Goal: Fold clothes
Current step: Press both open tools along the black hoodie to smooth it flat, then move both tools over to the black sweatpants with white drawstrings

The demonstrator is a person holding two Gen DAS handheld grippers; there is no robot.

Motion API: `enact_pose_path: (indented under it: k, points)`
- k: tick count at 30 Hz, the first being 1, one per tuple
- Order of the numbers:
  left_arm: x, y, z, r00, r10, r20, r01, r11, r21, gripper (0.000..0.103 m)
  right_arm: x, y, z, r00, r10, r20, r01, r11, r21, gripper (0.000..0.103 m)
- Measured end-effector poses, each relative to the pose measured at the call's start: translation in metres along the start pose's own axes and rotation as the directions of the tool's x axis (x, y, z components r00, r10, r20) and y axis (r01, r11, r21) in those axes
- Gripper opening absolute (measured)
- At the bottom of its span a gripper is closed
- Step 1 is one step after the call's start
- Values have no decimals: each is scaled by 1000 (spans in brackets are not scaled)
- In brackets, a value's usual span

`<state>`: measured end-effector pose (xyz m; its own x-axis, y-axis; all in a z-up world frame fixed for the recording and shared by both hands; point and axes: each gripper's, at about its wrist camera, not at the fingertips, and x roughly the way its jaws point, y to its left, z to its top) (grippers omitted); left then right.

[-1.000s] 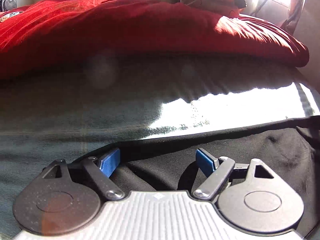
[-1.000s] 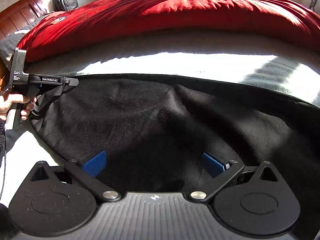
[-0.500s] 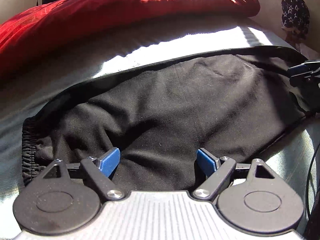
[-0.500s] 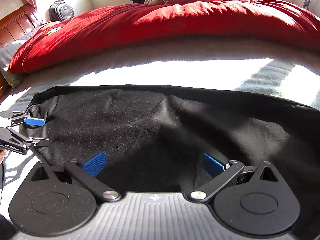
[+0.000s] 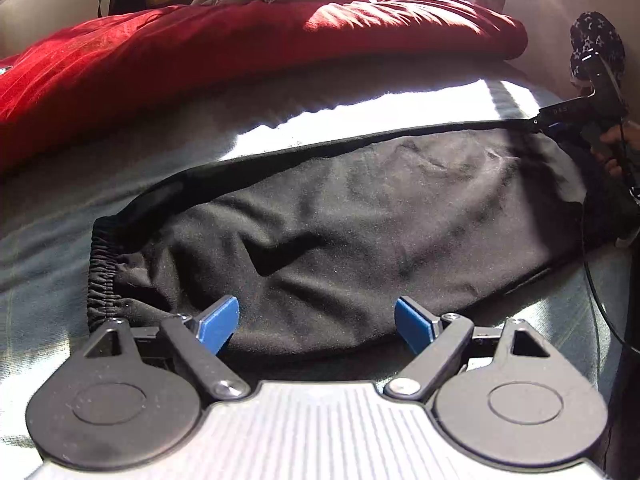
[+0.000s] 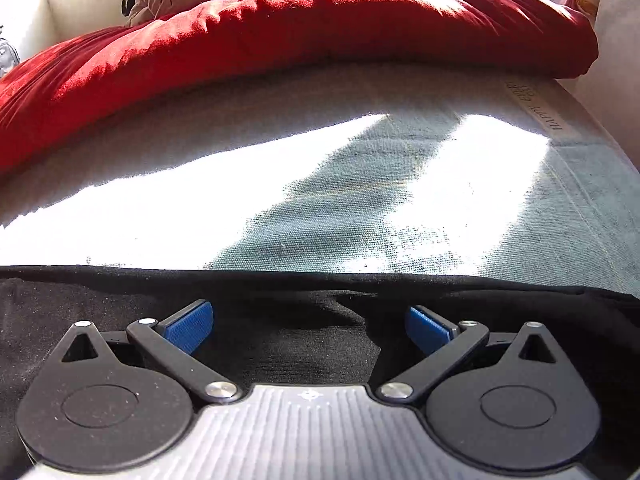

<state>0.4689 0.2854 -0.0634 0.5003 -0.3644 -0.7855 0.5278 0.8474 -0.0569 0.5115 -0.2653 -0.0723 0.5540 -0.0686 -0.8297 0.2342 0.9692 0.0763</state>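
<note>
A black garment [image 5: 360, 232] with an elastic waistband [image 5: 102, 276] at its left end lies flat on the bed. My left gripper [image 5: 316, 322] hovers over the garment's near edge, open, its blue pads [image 5: 218, 324] wide apart with only flat cloth below. My right gripper [image 6: 308, 328] is open too, above the black garment [image 6: 300, 344] just inside its far hem. The left wrist view shows that right gripper [image 5: 560, 114] at the garment's far right corner, held by a hand [image 5: 618, 140].
A grey-blue sheet [image 6: 360, 208] covers the bed, partly in bright sunlight. A thick red duvet [image 5: 240, 52] is piled along the far side, with more clothes behind it. A cable [image 5: 592, 280] hangs at the right. A dark patterned item [image 5: 596, 44] sits by the wall.
My left gripper has swung from the far hem to look across the whole garment from its near edge. My right gripper has moved right, to the far hem; the left gripper has left its view.
</note>
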Motion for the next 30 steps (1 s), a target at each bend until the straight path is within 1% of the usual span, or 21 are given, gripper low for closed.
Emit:
enact_pose_path:
  k: [1, 3, 8, 10, 13, 15, 18, 19, 20, 21, 22, 24, 25, 27, 30]
  points:
    - [-3, -1, 0, 1000, -1, 8, 1, 1000, 5, 85, -8, 1, 2, 1000, 14, -13, -14, 1000, 3, 103]
    - [-10, -6, -1, 1000, -5, 22, 4, 1000, 19, 85, -33, 5, -4, 998, 56, -7, -56, 998, -24, 103]
    - [-16, -15, -3, 1000, 1, 24, -2, 999, 43, 85, -94, 5, -44, 983, 172, -67, -173, 985, -5, 103]
    - [-17, -19, -2, 1000, 0, 24, -1, 999, 53, 85, -108, 1, -65, 978, 185, -98, -184, 983, 28, 103]
    - [-19, -25, 0, 1000, -10, 25, 8, 998, 64, 85, -114, -1, -102, 970, 201, -139, -189, 977, 95, 103]
    - [-20, -29, 3, 1000, -15, 27, 13, 997, 72, 85, -109, 8, -128, 959, 233, -161, -215, 969, 122, 103]
    - [-22, -35, 10, 999, -20, 27, 18, 997, 74, 85, -118, 40, -147, 961, 260, -96, -258, 966, 33, 103]
    - [-25, -39, 13, 999, -25, 30, 23, 997, 80, 86, -123, 48, -150, 949, 304, -83, -303, 953, 27, 103]
    - [-27, -42, 15, 999, -30, 33, 27, 996, 87, 85, -132, 58, -151, 922, 382, -69, -381, 924, 22, 103]
    - [-29, -46, 18, 999, -36, 37, 33, 995, 93, 85, -140, 66, -151, 904, 422, -66, -423, 906, 1, 103]
    - [-33, -50, 20, 998, -52, 44, 47, 994, 95, 85, -148, 74, -152, 900, 430, -67, -433, 901, -33, 103]
    - [-39, -60, 24, 995, -83, 58, 77, 992, 100, 85, -163, 80, -156, 916, 397, -64, -401, 911, -97, 103]
    - [-42, -65, 25, 993, -99, 65, 93, 991, 98, 86, -169, 79, -159, 921, 384, -61, -388, 915, -110, 103]
    - [-46, -76, 26, 988, -139, 68, 132, 987, 95, 85, -183, 64, -168, 934, 356, -42, -358, 928, -99, 103]
    - [-47, -100, 27, 975, -218, 51, 213, 972, 98, 85, -205, 26, -187, 956, 293, -10, -293, 956, -22, 103]
